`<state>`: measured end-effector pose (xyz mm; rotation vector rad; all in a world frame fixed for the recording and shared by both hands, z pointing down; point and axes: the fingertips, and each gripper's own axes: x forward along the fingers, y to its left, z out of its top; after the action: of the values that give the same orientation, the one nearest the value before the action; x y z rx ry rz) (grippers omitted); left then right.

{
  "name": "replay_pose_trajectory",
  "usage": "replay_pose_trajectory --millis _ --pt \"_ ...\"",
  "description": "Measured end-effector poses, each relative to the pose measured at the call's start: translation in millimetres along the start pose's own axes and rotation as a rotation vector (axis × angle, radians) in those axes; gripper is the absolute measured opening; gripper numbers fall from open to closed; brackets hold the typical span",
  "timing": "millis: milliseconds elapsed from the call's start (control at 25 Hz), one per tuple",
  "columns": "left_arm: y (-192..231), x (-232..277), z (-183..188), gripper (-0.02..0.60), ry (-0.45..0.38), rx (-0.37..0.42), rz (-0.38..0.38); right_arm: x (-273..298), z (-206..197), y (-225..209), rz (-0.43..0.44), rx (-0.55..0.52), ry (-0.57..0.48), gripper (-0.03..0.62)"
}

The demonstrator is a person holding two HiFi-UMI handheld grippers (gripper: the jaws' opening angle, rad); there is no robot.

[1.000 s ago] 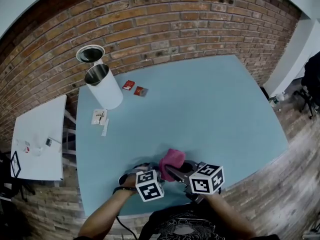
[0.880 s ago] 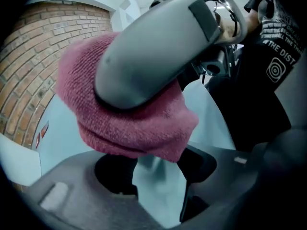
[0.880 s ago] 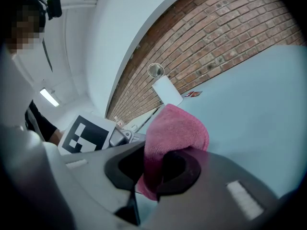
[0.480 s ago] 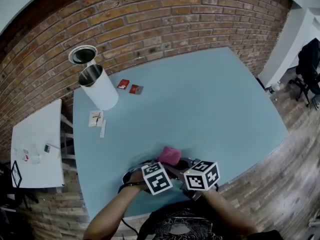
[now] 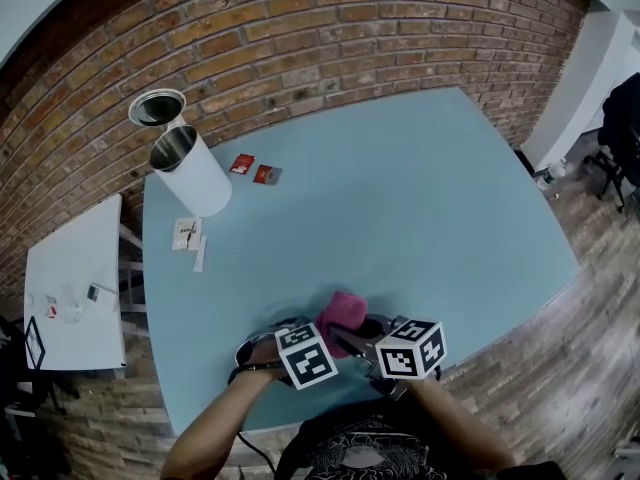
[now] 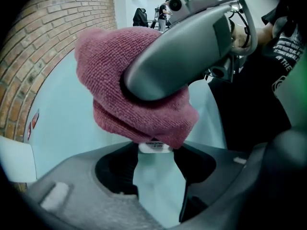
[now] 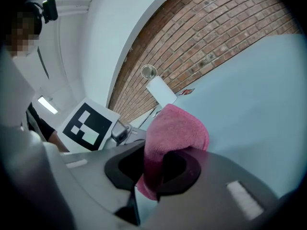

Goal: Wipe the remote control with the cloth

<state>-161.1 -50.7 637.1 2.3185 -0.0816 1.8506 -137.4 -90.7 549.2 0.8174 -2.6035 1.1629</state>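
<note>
My right tool (image 7: pixel 153 169) is clamped on the pink cloth (image 7: pixel 177 128), a fold of it pinched between the jaws and the rest bulging out ahead. My left tool (image 6: pixel 156 166) is closed on a pale slim thing that fills the gap between its jaws. I take it for the remote control (image 6: pixel 158 200), with a small white label at its far end. Both tools hang close together over the near edge of the blue counter (image 5: pixel 420 198).

In the left gripper view the cloth sits right on that far end, so I judge the wiping to be under way. The cloth is fetched and the remote is up off the counter. Nothing shows how much of it has been rubbed. The stretch between my jaws looks out of the cloth's reach unless I shift my grip.

Well away, near the brick wall, a white can (image 5: pixel 195 173) stands open. I see only its shiny inner wall, not its bottom, so I cannot say what is in it. Its round lid (image 5: pixel 157 108) sits just behind it. Two red packets (image 5: pixel 254 169) and some paper slips (image 5: pixel 187 234) lie loose beside the can.
</note>
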Motion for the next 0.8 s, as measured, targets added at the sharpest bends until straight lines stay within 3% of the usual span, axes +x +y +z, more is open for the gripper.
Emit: replay_pose_trajectory --millis 800 --pt "1 1 -2 0.239 0.086 -0.007 -0.014 -38 8 -32 0.038 0.069 -0.013 0.061"
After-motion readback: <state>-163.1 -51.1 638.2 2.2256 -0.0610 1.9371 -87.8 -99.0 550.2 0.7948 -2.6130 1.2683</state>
